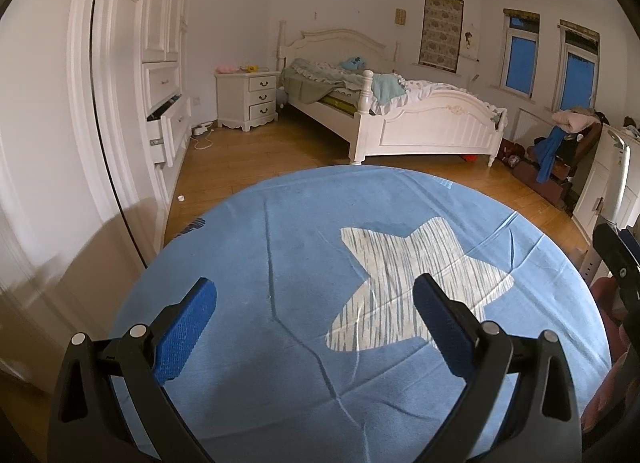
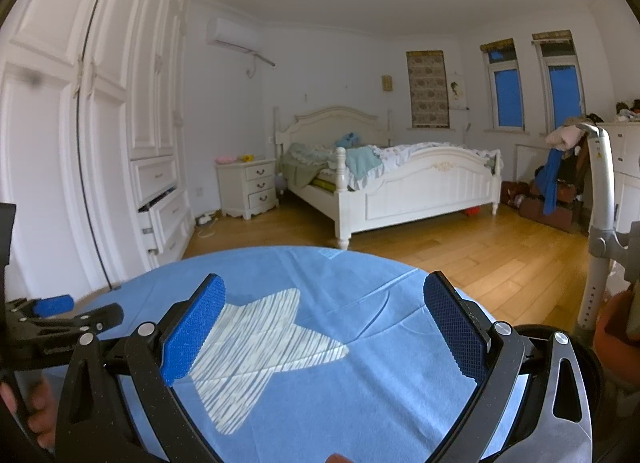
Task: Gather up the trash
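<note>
Both hand-held grippers (image 1: 314, 311) (image 2: 324, 315) spread wide, empty, over blue cloth (image 1: 280, 247); open floor (image 2: 480, 255) beyond edge.

- Left wrist cam sits close above a blue cloth (image 1: 280, 263) with a pale star, looking level across the bedroom toward the bed (image 1: 400, 119).
- Right wrist cam's just beside it, same heading, tilted up a bit more toward the ceiling.
- Both catch the cloth, bed, nightstand (image 2: 248, 187), wardrobe (image 2: 120, 103) and windows.
</note>
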Tool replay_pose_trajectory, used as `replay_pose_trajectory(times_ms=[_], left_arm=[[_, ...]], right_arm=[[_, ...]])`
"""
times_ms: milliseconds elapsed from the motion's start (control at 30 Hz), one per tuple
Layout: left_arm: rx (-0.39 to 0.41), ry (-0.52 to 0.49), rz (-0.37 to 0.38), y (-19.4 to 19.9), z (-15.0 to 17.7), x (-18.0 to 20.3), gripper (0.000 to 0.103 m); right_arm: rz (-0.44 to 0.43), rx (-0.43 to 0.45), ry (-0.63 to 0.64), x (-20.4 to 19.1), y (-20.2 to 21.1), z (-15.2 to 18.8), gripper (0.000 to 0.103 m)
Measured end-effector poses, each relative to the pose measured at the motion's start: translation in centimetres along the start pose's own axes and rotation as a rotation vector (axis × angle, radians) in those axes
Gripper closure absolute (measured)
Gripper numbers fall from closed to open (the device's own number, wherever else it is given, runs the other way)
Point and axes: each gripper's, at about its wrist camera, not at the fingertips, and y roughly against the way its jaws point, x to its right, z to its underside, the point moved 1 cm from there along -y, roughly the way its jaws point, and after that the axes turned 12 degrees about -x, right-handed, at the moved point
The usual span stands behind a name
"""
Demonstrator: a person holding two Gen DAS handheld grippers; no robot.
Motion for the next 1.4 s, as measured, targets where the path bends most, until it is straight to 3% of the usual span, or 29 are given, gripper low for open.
replay_pose_trajectory(times_ms=[833, 1167, 1400], left_arm=[[0.001, -0.016, 0.004, 0.1, -0.5, -0.4, 0.005], [0.058, -0.035, 0.072, 0.9, -0.5, -0.6, 0.005], [0.024, -0.037, 0.068, 0.2, -0.7, -0.9, 0.005]], right_arm=[[0.004, 0.001, -0.006, -0.5, 0.3, -0.1, 0.005], [0.012, 0.004, -0.016, -1.2, 0.5, -0.2, 0.005], [0.016, 0.006, -0.019, -1.8, 0.6, -0.1, 0.005]])
